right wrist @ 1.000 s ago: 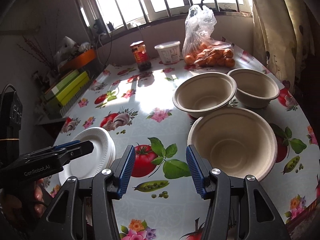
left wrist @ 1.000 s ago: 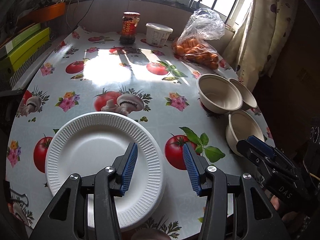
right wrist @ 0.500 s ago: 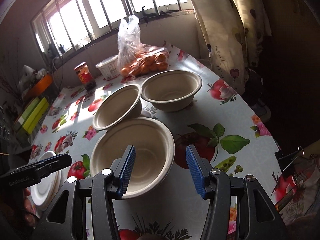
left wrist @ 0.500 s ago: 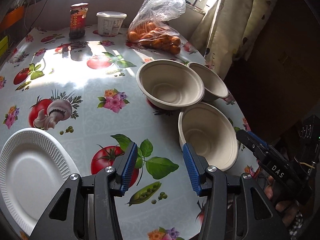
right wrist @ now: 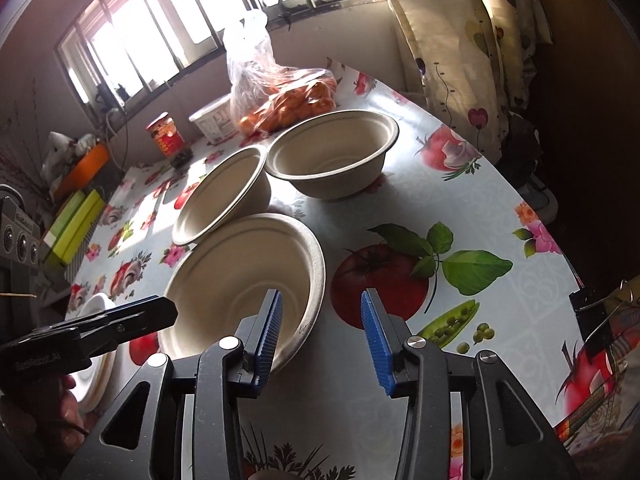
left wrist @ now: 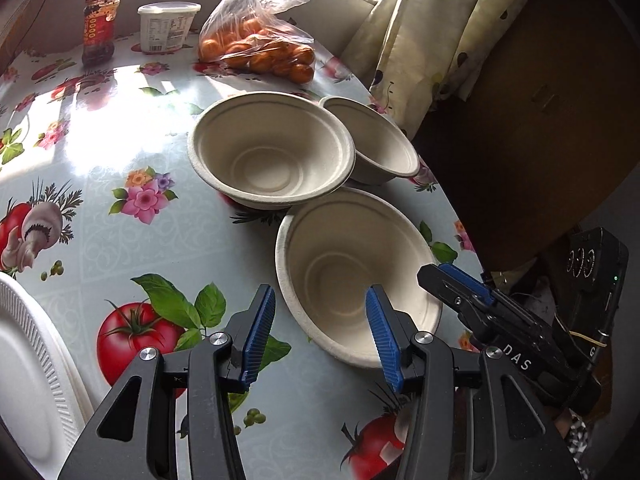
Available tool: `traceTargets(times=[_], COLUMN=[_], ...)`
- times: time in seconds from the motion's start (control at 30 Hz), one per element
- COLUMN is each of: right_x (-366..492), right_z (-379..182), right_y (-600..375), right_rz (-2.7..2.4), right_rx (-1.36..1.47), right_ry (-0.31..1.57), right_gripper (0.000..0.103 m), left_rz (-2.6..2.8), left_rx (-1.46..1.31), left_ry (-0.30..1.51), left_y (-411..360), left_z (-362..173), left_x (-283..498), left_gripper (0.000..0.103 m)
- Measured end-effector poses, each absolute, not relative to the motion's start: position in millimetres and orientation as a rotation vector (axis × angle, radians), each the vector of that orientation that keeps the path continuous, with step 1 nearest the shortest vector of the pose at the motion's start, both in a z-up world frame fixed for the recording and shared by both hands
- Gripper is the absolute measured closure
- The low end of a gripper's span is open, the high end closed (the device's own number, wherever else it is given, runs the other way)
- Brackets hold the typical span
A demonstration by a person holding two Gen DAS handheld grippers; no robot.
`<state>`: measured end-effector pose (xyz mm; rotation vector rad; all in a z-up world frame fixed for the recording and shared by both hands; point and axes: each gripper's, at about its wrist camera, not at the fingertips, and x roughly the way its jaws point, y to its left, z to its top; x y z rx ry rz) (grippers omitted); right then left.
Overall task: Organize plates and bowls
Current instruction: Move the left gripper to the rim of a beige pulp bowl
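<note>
Three beige pulp bowls sit close together on the table. The near bowl [left wrist: 352,272] [right wrist: 240,280] lies just ahead of both grippers. The middle bowl [left wrist: 272,152] [right wrist: 224,196] leans with its rim over the near bowl's edge. The far bowl [left wrist: 376,140] [right wrist: 332,160] stands behind. A white ribbed plate stack [left wrist: 28,384] [right wrist: 96,344] lies at the left. My left gripper [left wrist: 320,320] is open and empty over the near bowl's front rim. My right gripper [right wrist: 320,320] is open and empty, its left finger over the near bowl's right rim.
A bag of oranges [left wrist: 260,44] [right wrist: 284,96], a white tub [left wrist: 168,24] and a red jar [left wrist: 100,24] stand at the table's back. A curtain [left wrist: 420,40] hangs at the right. The table edge [right wrist: 560,248] curves close on the right.
Both grippers have swung right, away from the plates, and moved in on the near bowl. The plate stack has slid to the left edge of view. Both stay open.
</note>
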<state>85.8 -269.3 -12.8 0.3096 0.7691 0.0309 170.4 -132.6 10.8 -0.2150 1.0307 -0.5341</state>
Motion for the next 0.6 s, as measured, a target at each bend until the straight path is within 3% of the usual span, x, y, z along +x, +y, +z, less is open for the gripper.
traceTargets(times=[0.2,0.6], right_x=[85,66], right_z=[-14,-12], right_y=[-263,-256], right_rz=[0.064,0.075], right_rx=[0.303,0.289], right_ry=[0.780,0.790], right_gripper=[0.075,0.075], left_rz=[-0.564,-0.580], left_rx=[-0.209,-0.185], left_ry=[1.042,1.053], left_y=[-138,-138], left_z=[9,10], left_x=[167,150], left_gripper=[0.054,0.054])
